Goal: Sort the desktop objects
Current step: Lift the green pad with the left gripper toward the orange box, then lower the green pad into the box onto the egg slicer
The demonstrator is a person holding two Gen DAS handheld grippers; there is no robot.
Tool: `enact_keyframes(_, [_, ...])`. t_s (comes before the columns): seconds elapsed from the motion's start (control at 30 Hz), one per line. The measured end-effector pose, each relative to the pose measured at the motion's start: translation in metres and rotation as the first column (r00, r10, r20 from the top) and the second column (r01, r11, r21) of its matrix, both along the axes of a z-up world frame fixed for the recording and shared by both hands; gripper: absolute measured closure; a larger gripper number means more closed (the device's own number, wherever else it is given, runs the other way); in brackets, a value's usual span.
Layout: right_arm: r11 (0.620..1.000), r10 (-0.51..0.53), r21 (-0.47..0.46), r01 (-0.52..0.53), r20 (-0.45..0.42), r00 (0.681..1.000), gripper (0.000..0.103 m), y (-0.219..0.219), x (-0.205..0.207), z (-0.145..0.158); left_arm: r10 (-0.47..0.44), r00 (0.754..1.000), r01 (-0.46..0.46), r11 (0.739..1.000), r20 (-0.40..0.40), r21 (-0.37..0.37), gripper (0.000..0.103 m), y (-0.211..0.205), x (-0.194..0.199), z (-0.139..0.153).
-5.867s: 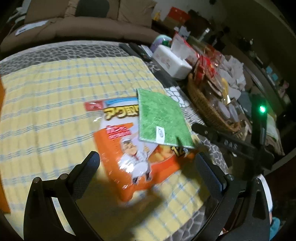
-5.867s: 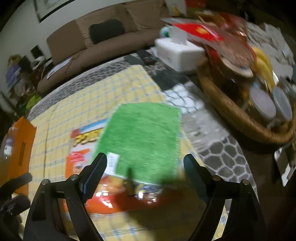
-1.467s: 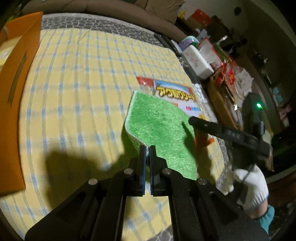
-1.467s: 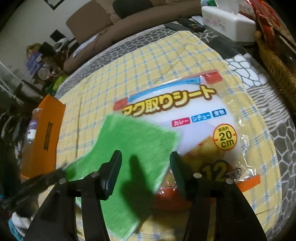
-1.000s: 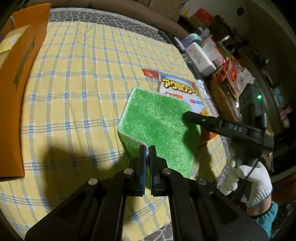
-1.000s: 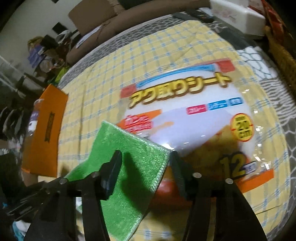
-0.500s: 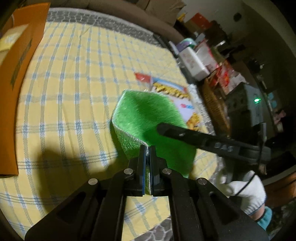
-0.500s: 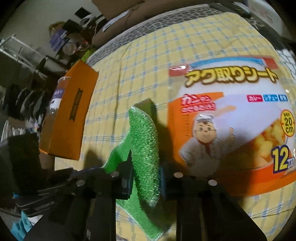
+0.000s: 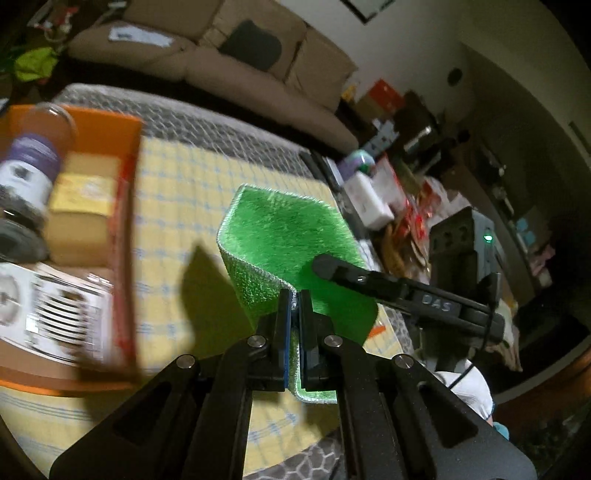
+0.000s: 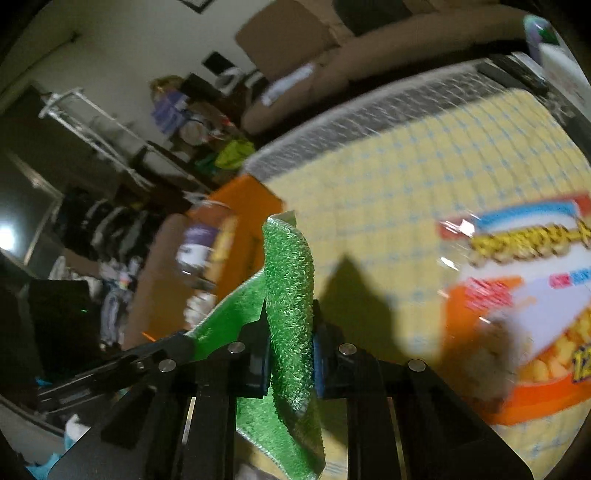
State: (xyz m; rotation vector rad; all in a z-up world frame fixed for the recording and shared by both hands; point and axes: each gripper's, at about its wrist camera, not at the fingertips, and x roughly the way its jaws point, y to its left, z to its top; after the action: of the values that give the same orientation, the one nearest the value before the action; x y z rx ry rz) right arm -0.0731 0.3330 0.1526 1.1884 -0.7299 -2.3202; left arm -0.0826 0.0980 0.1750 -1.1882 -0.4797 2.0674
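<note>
Dim room light, hard shadows on the tablecloth (image 9: 177, 206), motion blur, fisheye-warped edges.

Room dim, lit unevenly. A brown upholstered sofa (image 9: 236, 62) with a dark cushion (image 9: 251, 50) stands along a pale wall (image 9: 424, 33) behind the table, which carries a yellow-and-blue checked cloth (image 9: 177, 181) over a grey honeycomb-patterned cover (image 9: 207, 123). A white metal rack (image 10: 92, 125) stands off to one side among clutter.

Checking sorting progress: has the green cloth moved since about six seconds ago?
Yes. The green cloth lay flat on the snack bag; now it is lifted off it, clamped by both grippers, nearer the orange box.
</note>
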Motion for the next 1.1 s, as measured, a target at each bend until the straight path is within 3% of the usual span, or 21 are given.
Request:
enact_keyframes(0.2, [0.994,0.089,-0.049,-0.093,-0.087,0.992,0.087,-0.072,-0.027,0.028,0.105,0.994,-0.105,0.994,-0.021,-0.003,0.1,-0.07,-0.011,0.007])
enact_keyframes(0.5, [0.981,0.176,-0.065,-0.183,-0.104,0.979,0.087,-0.159,-0.057,0.017,0.278,0.961,-0.278,0.96,-0.009,0.022,0.1,-0.164,-0.034,-0.014])
enact_keyframes(0.63, [0.975,0.221,-0.005,-0.223,-0.117,0.968,0.087,-0.185,-0.062,0.003,0.34,0.94,-0.34,0.939,0.021,0.049,0.1,-0.196,-0.049,-0.031])
enact_keyframes(0.77, [0.965,0.261,0.048,-0.257,-0.131,0.956,0.086,-0.203,-0.067,-0.006,0.364,0.931,-0.365,0.931,0.042,0.014,0.1,-0.209,-0.055,-0.044])
enact_keyframes(0.9, [0.957,0.275,0.123,-0.261,-0.116,0.954,0.085,-0.217,-0.076,-0.012,0.349,0.936,-0.348,0.937,0.035,-0.03,0.1,-0.217,-0.047,-0.047])
enact_keyframes(1.0, [0.932,0.294,0.248,-0.265,-0.084,0.952,0.083,-0.231,-0.084,-0.019,0.33,0.943,-0.327,0.943,0.047,-0.055,0.1,-0.221,-0.037,-0.05])
enact_keyframes(1.1, [0.915,0.302,0.293,-0.278,-0.038,0.952,0.076,-0.238,-0.088,-0.031,0.297,0.952,-0.291,0.953,0.079,-0.079,0.1,-0.222,-0.025,-0.052])
